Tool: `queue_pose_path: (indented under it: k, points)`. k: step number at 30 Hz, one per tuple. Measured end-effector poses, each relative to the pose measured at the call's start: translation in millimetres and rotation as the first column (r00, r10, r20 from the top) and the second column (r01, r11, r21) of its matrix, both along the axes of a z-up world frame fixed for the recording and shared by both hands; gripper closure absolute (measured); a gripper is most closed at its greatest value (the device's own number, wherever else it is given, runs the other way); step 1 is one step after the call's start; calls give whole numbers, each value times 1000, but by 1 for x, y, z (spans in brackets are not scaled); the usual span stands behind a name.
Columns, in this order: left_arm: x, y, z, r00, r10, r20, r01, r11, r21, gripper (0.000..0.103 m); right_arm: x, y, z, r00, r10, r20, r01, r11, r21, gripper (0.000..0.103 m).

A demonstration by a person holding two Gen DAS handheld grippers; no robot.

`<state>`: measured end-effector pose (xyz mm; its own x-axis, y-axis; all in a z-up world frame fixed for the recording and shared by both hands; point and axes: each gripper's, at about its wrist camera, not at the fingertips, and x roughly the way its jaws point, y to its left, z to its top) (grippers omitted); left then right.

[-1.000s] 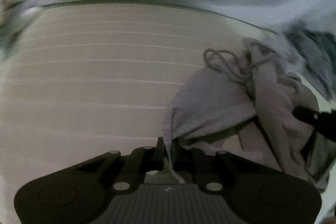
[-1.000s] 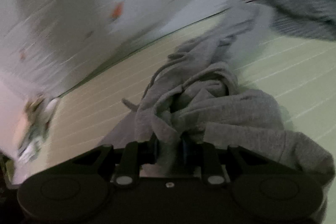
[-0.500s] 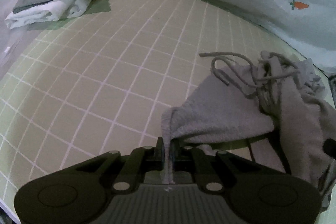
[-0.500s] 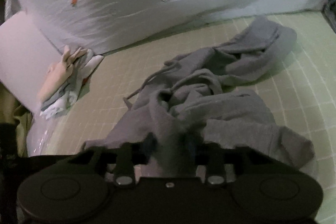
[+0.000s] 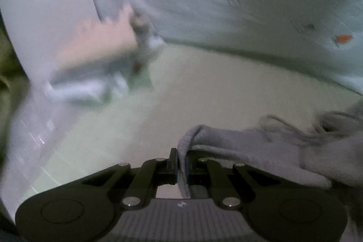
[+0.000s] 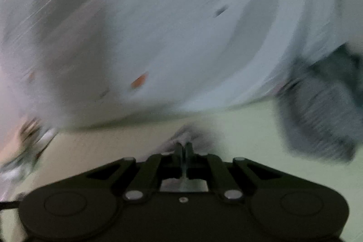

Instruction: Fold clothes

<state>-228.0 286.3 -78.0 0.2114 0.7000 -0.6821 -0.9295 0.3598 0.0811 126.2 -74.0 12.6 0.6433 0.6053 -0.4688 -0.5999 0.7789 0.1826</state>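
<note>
Two grippers: the left gripper (image 5: 182, 161) jaws pinch one grey hoodie (image 5: 261, 146); the right gripper (image 6: 183, 149) jaws are closed on grey cloth (image 6: 185, 134).

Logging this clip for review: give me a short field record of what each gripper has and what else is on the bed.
surface: green checked mat
garment: grey hoodie, bunched, drawstring loose
left gripper: shut on a hoodie edge
right gripper: shut, a bit of grey cloth pinched at its tips
backdrop: pale sheet with carrot prints
other clothes: folded pile far left; dark garment at right
image quality: both views motion-blurred
</note>
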Motion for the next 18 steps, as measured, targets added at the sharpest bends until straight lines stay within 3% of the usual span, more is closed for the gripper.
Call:
queue_pose_path:
  k: [6,9,10,12,15,16,18]
  points:
    - [13,28,41,996,79,29,-82,989,127,95,61,-43,25,969,-208,131,212,977,-13,101]
    - [35,28,33,997,77,19,-77,996,32,88,71,-38,5,972,-219,80,224,973,-59,95]
    - [40,23,27,997,71,25,-71,997,2,87,71,-35,-6,975,-217,48,220,972,-86,82]
    - [46,6,12,998,58,37,-56,996,-63,72,65,-29,-27,978,-210,-15,206,970,-126,60]
    - [51,-22,-14,998,37,50,-28,985,-171,51,42,-22,-57,977,-186,-102,171,975,-142,42]
    - [53,-32,-23,999,24,49,-14,979,-204,46,32,-17,-65,977,-175,-123,156,976,-149,27]
    - [57,-52,-39,999,-10,41,21,966,-257,40,13,-13,-81,976,-149,-159,123,979,-164,17]
